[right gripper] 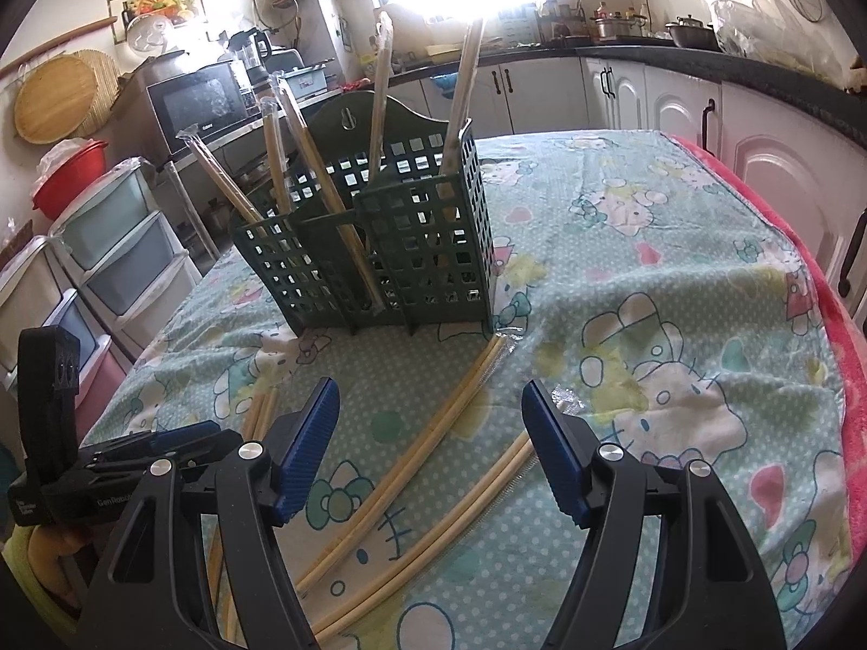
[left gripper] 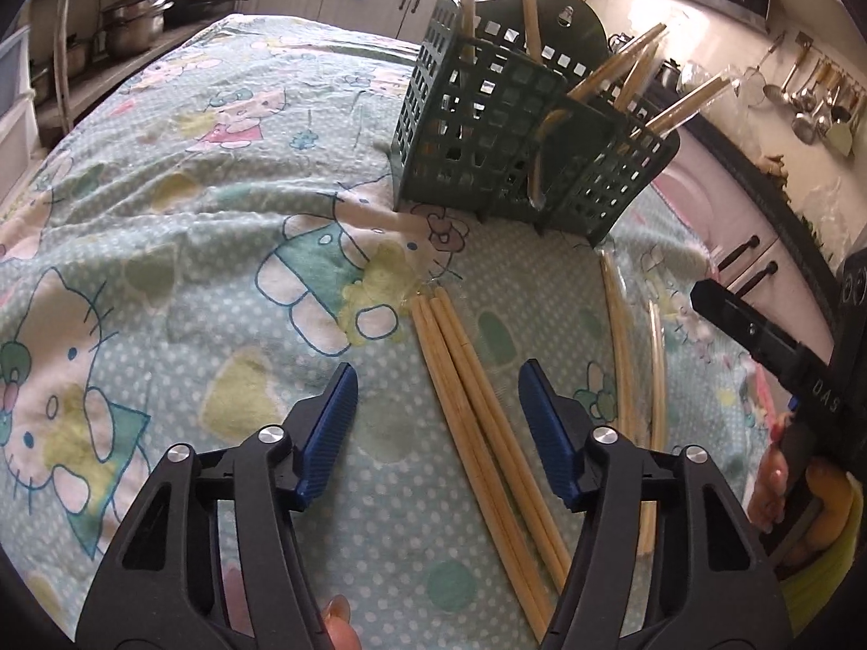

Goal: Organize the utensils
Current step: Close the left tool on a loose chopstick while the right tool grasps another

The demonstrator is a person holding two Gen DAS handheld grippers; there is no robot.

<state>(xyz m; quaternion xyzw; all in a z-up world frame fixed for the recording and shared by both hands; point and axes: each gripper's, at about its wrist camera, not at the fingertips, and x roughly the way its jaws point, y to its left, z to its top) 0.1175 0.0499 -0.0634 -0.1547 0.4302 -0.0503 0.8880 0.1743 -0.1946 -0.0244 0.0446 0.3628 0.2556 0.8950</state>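
Observation:
A dark green lattice utensil holder [left gripper: 504, 146] [right gripper: 379, 249] stands on the table with several wrapped chopstick pairs [right gripper: 303, 141] sticking out. A bundle of bare wooden chopsticks [left gripper: 477, 422] lies on the cloth between the fingers of my open left gripper [left gripper: 439, 433]. Two more wrapped pairs [left gripper: 639, 379] lie to its right. In the right wrist view those pairs [right gripper: 444, 449] lie between and below my open, empty right gripper [right gripper: 431, 449]. The left gripper [right gripper: 135, 460] shows at the left there, and the right gripper's body [left gripper: 769, 346] at the right of the left view.
A Hello Kitty patterned cloth [left gripper: 189, 227] [right gripper: 677, 281] covers the table. A pink blanket edge [right gripper: 845, 379] runs along the right side. Kitchen cabinets, a microwave [right gripper: 200, 103], plastic drawers [right gripper: 108, 260] and hanging ladles [left gripper: 813, 97] surround the table.

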